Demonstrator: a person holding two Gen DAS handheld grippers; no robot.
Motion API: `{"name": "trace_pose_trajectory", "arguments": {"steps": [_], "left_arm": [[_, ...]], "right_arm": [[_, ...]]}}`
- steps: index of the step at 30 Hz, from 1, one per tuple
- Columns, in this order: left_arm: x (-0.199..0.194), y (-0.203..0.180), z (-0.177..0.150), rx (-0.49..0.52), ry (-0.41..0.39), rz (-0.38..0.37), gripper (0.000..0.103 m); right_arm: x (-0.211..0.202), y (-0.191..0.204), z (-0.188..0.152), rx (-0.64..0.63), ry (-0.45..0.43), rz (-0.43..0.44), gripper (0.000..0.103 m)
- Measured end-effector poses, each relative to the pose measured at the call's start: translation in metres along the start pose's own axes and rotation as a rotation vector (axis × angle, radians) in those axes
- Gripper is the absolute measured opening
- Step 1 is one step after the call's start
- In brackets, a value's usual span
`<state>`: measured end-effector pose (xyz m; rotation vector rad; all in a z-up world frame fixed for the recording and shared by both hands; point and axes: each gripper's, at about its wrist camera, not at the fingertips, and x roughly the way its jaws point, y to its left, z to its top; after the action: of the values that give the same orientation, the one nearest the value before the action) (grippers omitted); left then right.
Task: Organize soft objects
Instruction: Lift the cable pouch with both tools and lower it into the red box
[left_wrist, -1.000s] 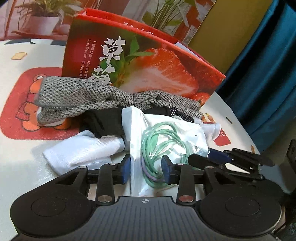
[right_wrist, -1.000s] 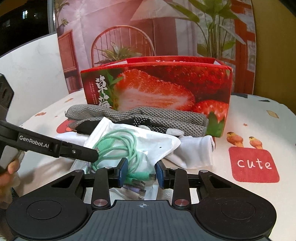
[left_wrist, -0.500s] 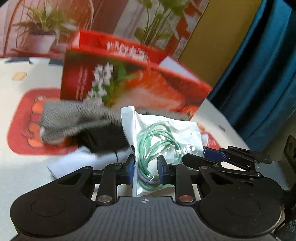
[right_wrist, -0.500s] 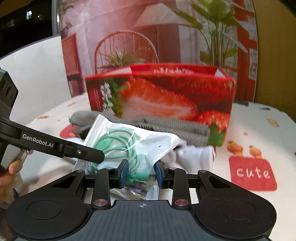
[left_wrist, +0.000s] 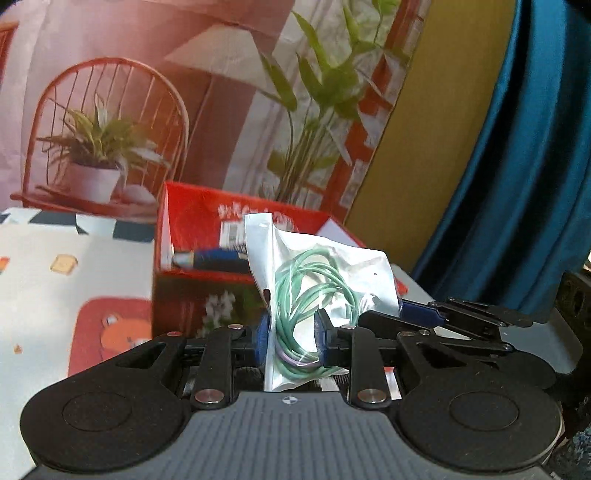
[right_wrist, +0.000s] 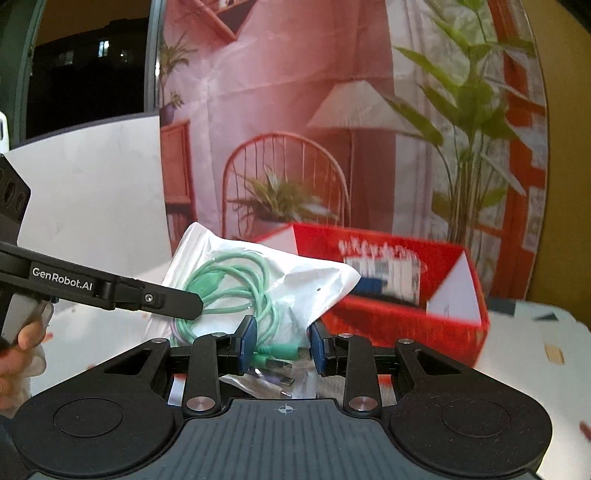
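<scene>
Holding a clear plastic bag between them, both grippers have it raised in front of the red box. Inside the bag lies a coiled green cable, its plugs hanging between the right gripper's jaws. The left gripper has its jaws narrowed onto the bag's lower edge; the right gripper's jaws stand a little wider at the bag's other edge, and whether its pads actually press the plastic cannot be told. Beyond the jaws, the open box holds something blue and white, too blurred to name. White writing on its inner wall is unreadable. "GenRobot.AI" is printed on the left gripper's finger.
</scene>
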<state>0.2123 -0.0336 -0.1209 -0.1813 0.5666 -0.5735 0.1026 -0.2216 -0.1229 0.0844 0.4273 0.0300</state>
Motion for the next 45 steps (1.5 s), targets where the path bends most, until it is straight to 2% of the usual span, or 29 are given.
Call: {"name": "trace_pose_trajectory", "arguments": {"steps": [6,11,21,24,30,35,41,45], "left_arm": [[0.006,0.000,0.026,0.003,-0.008,0.013,0.027],[0.022,0.001,0.037,0.006,0.020,0.036,0.027],[0.058,0.011,0.053,-0.014,0.082,0.060,0.028],[0.072,0.016,0.059,-0.041,0.099,0.052,0.034],[0.107,0.019,0.073,-0.048,0.138,0.076,0.034],[0.134,0.021,0.078,-0.034,0.189,0.100,0.034],[0.165,0.027,0.063,-0.050,0.310,0.126,0.034],[0.174,0.028,0.057,-0.038,0.363,0.126,0.034]], "right_arm": [[0.018,-0.006,0.030,-0.032,-0.002,0.003,0.029],[0.034,-0.016,0.044,-0.042,0.016,-0.002,0.029],[0.064,-0.040,0.050,0.007,0.066,-0.013,0.029],[0.075,-0.051,0.053,0.030,0.083,-0.015,0.029],[0.101,-0.075,0.061,0.076,0.120,-0.029,0.029],[0.127,-0.097,0.060,0.139,0.170,-0.045,0.030],[0.159,-0.112,0.048,0.183,0.314,-0.079,0.030],[0.171,-0.116,0.045,0.189,0.366,-0.108,0.030]]}}
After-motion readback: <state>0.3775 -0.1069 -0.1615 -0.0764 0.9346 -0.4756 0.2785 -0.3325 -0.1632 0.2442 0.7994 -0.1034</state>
